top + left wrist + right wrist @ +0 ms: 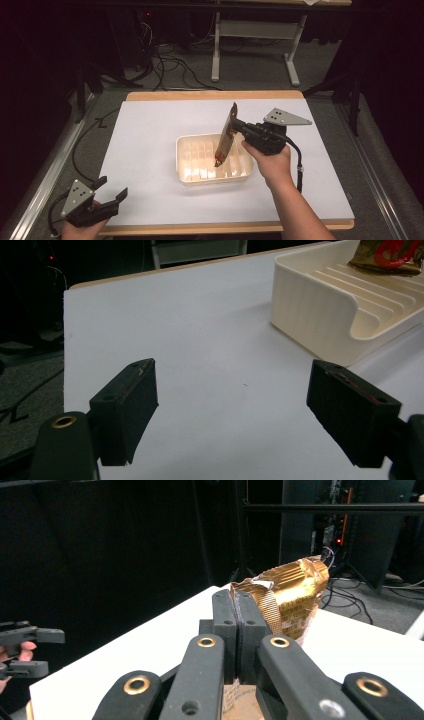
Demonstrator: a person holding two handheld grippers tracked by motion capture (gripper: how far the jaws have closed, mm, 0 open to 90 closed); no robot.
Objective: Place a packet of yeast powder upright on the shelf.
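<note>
A crinkled gold foil packet [226,136] with red print hangs nearly upright over a cream ribbed tray [186,150], its lower end dipping down inside the tray's far right part; whether that end touches the ribs I cannot tell. The right hand-held gripper [240,125] pinches the packet by its upper edge. In the right gripper view the two black jaws stand pressed together with the torn, crimped top of the packet [287,592] clamped between them and the rest of the foil bulging out beyond. The gripper lies roughly level, pointing left across the tray, with its grey three-cornered plate on top and its cable trailing down by the wrist. The person's right hand [267,160] wraps its body from below, just beside the tray's right rim, and the bare forearm runs back toward the near right edge of the worktop [150,130].

The tray sits near the middle of the white-covered worktop. In the left gripper view its near corner [310,315] shows at the upper right, with the packet's bottom end [387,255] above the ribs.

The left hand-held gripper [111,191] rests well apart from all this, at the near left corner, held low in the left hand [82,227]. Its jaws stand wide apart with nothing between them, just bare worktop.
</note>
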